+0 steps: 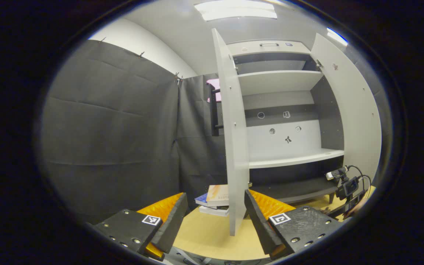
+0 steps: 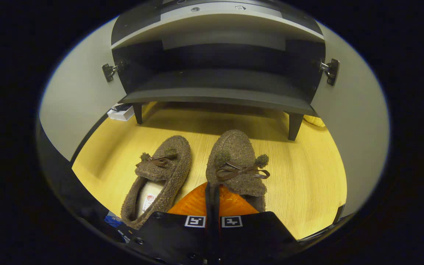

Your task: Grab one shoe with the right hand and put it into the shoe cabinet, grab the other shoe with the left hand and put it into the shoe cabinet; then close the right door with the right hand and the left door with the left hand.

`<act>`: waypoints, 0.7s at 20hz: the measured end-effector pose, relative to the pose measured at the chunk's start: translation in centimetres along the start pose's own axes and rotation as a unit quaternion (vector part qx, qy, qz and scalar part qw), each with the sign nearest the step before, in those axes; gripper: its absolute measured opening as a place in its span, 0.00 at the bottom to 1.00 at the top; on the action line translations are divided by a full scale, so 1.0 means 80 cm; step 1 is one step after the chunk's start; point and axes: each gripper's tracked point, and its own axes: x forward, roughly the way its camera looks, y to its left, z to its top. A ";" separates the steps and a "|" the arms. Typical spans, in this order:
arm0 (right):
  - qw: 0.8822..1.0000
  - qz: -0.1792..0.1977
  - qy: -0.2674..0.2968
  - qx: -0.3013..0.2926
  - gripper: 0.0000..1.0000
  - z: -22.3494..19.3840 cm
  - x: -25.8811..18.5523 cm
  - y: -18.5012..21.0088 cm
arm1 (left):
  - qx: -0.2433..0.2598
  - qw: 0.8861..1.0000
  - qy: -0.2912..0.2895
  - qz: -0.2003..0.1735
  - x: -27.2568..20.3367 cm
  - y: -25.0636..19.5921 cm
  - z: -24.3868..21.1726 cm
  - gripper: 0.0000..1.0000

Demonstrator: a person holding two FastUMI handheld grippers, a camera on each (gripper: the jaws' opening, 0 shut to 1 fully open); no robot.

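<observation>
Left gripper [image 1: 215, 217] was wide open, empty, facing the shoe cabinet [image 1: 282, 110] with both doors open. Left shoe [image 2: 158, 176] and right shoe [image 2: 237, 163] lay side by side on the wooden floor [image 2: 307, 176] before the cabinet. Right gripper [image 2: 212, 195], fingers together, was at the right shoe's heel; grasp unclear.

Left tool [image 1: 215, 217] spread wide; right tool [image 2: 212, 195] fully closed.
</observation>
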 end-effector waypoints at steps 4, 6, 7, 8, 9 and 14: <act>0.999 0.011 -0.036 0.003 0.02 0.030 -0.039 -0.008 | -0.001 1.000 -0.004 -0.029 -0.005 -0.031 0.003 0.96; 0.998 0.015 -0.054 0.004 0.02 0.046 -0.059 -0.013 | 0.000 0.999 -0.006 -0.043 -0.004 -0.048 0.004 0.96; 0.998 0.016 -0.062 0.006 0.02 0.056 -0.069 -0.016 | -0.001 0.999 -0.007 -0.050 -0.003 -0.057 0.005 0.96; 0.997 0.018 -0.073 0.009 0.02 0.065 -0.079 -0.019 | -0.003 0.998 -0.008 -0.056 -0.002 -0.065 0.006 0.97; 0.996 0.021 -0.081 0.013 0.02 0.076 -0.090 -0.021 | -0.005 0.998 -0.010 -0.063 -0.003 -0.073 0.008 0.97; 0.991 0.033 -0.129 0.014 0.02 0.128 -0.137 -0.027 | -0.009 0.996 -0.021 -0.090 0.007 -0.106 0.019 0.90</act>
